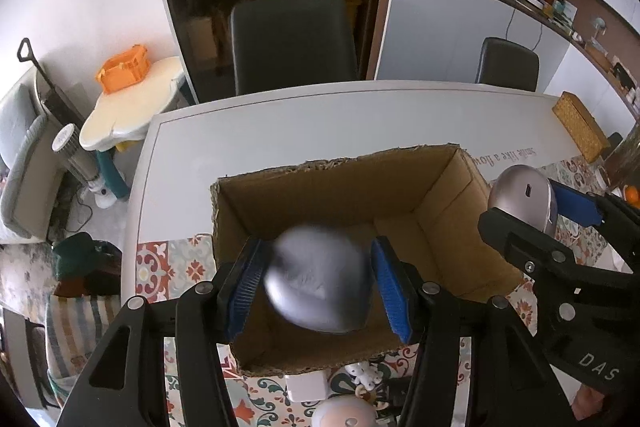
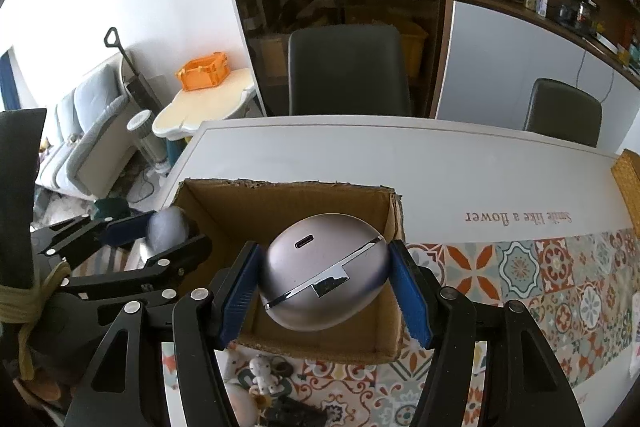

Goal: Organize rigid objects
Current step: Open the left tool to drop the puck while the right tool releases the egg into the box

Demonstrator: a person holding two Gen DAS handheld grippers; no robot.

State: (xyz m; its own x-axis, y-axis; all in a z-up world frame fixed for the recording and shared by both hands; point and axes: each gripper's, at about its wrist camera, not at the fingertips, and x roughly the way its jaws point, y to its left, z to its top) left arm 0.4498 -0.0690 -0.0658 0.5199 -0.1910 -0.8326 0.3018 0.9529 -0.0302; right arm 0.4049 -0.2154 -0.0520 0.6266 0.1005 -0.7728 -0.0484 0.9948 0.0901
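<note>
A white table (image 2: 360, 155) with a patterned tile-print mat (image 2: 540, 267) fills the foreground, with dark chairs and shelving behind it. An open cardboard box (image 1: 440, 187), corrugated and ragged along its cut rim, is set on the table's near part. Above its opening a blurred grey rounded object (image 1: 320, 279) is clamped between the blue ribbed pads of the left gripper (image 1: 316, 287). A smooth metallic egg-shaped case (image 2: 324, 271), with a chrome seam and a small port, is gripped by the right gripper (image 2: 326, 287) over the box's right half. The two grippers are seen close together over the box. Small trinkets (image 2: 264, 375) are scattered just before the box's near wall. The far tabletop is left bare.
</note>
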